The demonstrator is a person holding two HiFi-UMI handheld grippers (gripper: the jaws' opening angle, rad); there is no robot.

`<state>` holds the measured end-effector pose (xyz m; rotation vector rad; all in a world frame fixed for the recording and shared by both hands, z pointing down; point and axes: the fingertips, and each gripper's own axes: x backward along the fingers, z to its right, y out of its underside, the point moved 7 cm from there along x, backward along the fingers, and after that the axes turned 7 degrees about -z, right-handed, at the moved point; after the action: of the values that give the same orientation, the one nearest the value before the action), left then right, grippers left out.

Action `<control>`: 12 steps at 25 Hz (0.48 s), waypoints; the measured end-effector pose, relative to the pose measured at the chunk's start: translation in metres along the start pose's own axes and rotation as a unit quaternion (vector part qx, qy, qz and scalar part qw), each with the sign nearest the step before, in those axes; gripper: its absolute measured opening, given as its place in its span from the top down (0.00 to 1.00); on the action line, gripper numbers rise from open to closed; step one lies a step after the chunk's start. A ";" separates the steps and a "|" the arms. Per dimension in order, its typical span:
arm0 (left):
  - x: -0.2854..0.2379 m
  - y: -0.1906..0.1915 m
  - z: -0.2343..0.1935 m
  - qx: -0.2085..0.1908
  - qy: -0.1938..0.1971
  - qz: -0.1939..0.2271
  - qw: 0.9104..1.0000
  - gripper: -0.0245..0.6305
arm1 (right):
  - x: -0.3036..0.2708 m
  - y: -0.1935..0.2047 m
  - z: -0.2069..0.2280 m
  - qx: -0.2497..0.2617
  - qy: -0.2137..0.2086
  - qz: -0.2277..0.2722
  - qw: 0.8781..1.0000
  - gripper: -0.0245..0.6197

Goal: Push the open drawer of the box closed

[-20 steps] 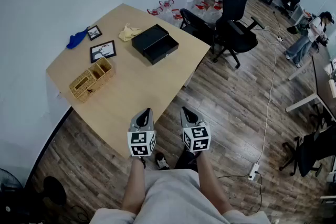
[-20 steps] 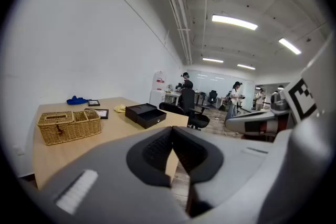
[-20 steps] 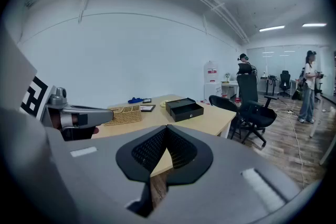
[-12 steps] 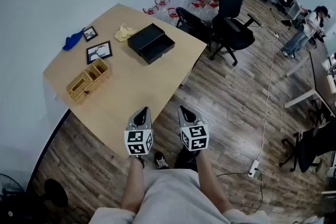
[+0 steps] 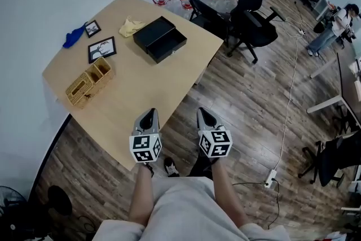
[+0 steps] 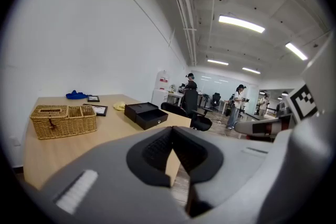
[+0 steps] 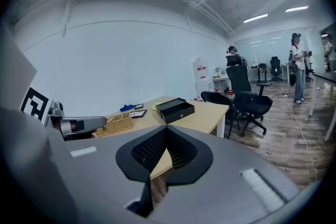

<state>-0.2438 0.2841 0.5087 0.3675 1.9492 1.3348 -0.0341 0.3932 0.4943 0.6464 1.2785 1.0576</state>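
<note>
Black box (image 5: 151, 31), drawer (image 5: 168, 46) open | wicker basket (image 5: 90, 82) | left tool (image 5: 149, 117) closed | right tool (image 5: 204, 114) closed

1. This is a big office.
2. Black rolling chairs (image 5: 252, 8) stand on the wood floor (image 5: 254, 104).
3. A wooden desk (image 5: 141, 84) sits by the wall.
4. Long lights (image 6: 240, 23) shine overhead.

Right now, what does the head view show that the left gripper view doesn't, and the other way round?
Only the head view: the person's legs, a power strip on the wood floor, and the table seen whole from above. Only the left gripper view: ceiling light strips, and a straight look at the left gripper, jaws shut and empty. Both: the black box with its drawer open, the wicker basket, the picture frames and the black office chair.
</note>
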 end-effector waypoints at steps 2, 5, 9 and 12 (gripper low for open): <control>-0.012 -0.005 0.001 0.002 -0.006 0.002 1.000 0.88 | -0.011 -0.005 0.011 0.006 -0.004 -0.004 1.000 0.96; -0.035 -0.014 0.007 0.002 -0.014 0.002 1.000 0.88 | -0.028 -0.017 0.033 0.011 -0.012 -0.008 1.000 0.96; -0.067 -0.025 0.018 0.011 -0.034 -0.006 0.999 0.88 | -0.052 -0.036 0.067 0.016 -0.029 -0.016 0.999 0.96; -0.094 -0.033 0.028 0.007 -0.045 -0.019 0.999 0.88 | -0.075 -0.048 0.093 0.015 -0.044 -0.021 0.999 0.96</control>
<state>-0.1533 0.2329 0.5121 0.3904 1.8824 1.2594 0.0722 0.3214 0.5056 0.6786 1.2289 0.9674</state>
